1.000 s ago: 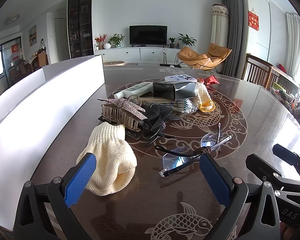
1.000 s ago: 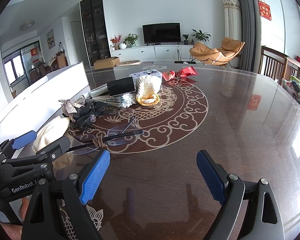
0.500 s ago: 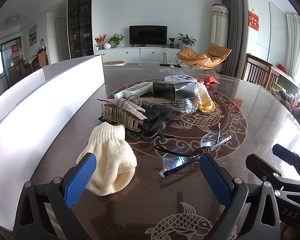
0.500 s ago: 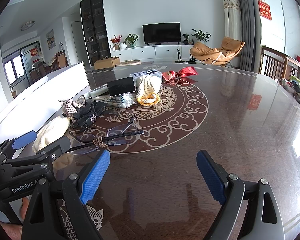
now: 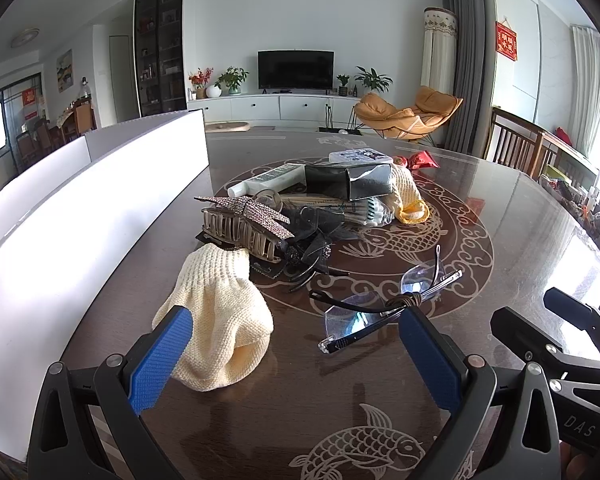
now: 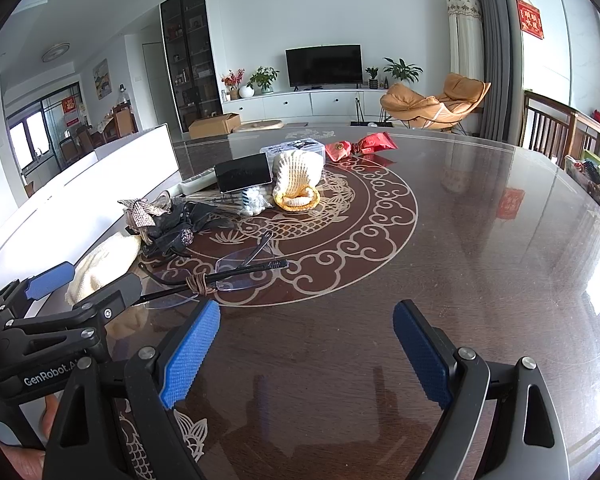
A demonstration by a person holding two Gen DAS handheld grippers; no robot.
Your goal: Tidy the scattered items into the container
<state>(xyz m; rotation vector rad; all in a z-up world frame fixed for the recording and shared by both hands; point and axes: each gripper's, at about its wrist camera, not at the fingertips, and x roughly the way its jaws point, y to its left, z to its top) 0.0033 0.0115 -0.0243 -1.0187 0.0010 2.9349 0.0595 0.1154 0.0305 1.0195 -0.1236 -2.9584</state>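
Observation:
Scattered items lie on a dark round table (image 5: pixel 520 232). A cream knit glove (image 5: pixel 216 316) lies just ahead of my open left gripper (image 5: pixel 296 348). Clear glasses (image 5: pixel 384 304) with a brown band lie ahead of its right finger. Behind them are a rhinestone hair claw (image 5: pixel 240 228), black hair clips (image 5: pixel 316 244), a white tube (image 5: pixel 264 180), a dark box (image 5: pixel 348 180) and a second knit glove (image 5: pixel 408 192). The white container (image 5: pixel 80 216) stands along the left. My right gripper (image 6: pixel 308 348) is open and empty over bare table; the glasses (image 6: pixel 236 268) lie to its front left.
A red packet (image 6: pixel 360 144) and a clear plastic box (image 6: pixel 296 146) lie at the table's far side. Wooden chairs (image 6: pixel 552 128) stand at the right. My left gripper's body (image 6: pixel 52 320) shows at the left of the right wrist view.

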